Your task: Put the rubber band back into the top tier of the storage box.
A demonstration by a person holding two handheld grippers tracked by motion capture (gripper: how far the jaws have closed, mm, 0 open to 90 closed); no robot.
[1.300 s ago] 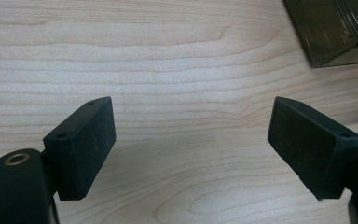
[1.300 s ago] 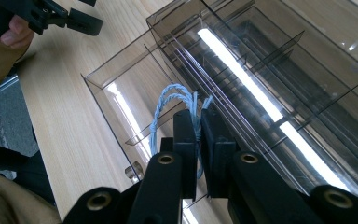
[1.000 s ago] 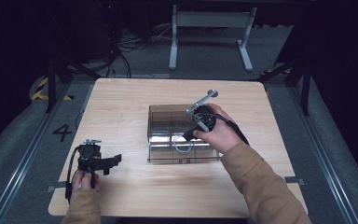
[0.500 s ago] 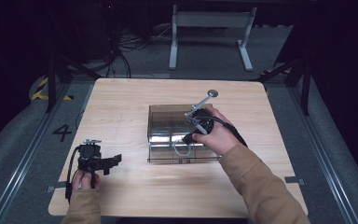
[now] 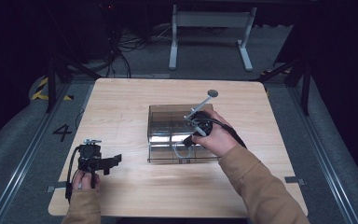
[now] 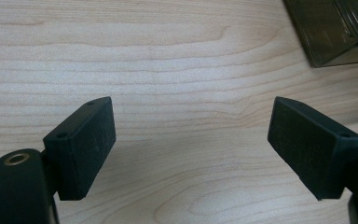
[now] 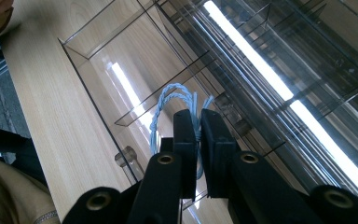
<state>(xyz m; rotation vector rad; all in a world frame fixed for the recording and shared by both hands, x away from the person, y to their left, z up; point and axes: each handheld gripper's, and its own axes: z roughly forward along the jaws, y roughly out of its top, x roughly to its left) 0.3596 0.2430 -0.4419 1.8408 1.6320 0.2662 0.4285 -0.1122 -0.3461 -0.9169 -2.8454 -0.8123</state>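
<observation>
Over the clear organizer mid-table, the right gripper is clamped on a pale blue twisted cord hanging into a front compartment, while the left gripper rests wide open and empty on the table.

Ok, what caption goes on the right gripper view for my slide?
Right claw shut on a blue cord over a clear box.

The right hand-held gripper reaches down into the divided box at the middle of the counter, over its near compartments. The cord lies between its jaws, looping ahead of them inside one compartment. The left hand-held gripper rests on the counter well left of the box, near the front edge.
</observation>
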